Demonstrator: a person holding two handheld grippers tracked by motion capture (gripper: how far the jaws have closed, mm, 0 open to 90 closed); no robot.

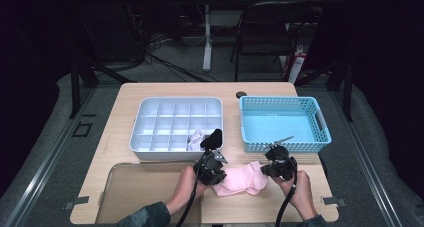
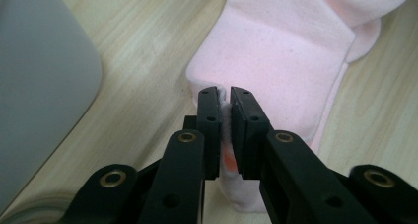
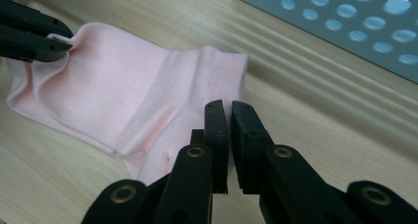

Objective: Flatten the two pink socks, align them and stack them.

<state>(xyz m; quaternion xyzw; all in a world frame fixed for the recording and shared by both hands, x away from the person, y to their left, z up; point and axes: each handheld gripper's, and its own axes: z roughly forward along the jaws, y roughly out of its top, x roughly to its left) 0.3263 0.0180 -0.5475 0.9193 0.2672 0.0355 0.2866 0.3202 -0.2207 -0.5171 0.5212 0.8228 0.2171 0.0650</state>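
Holding a pink sock (image 1: 240,181) flat on the near part of the desk (image 1: 115,132), a person works with a claw in each hand. The left claw (image 2: 224,98) is clamped on a pinch of fabric at the sock's left end. The right claw (image 3: 227,110) has its jaws together over the sock's right edge; fabric seems caught between them, though this is hard to confirm. A white divided tray (image 1: 172,122), with a pale rolled item (image 1: 196,139) in one near compartment, sits just beyond the sock to the left. A blue basket (image 1: 282,123) sits farther right. To fold well, I judge both grips should stay firm and level, keeping the fabric taut so edges meet evenly; a shallow pinch may slip.
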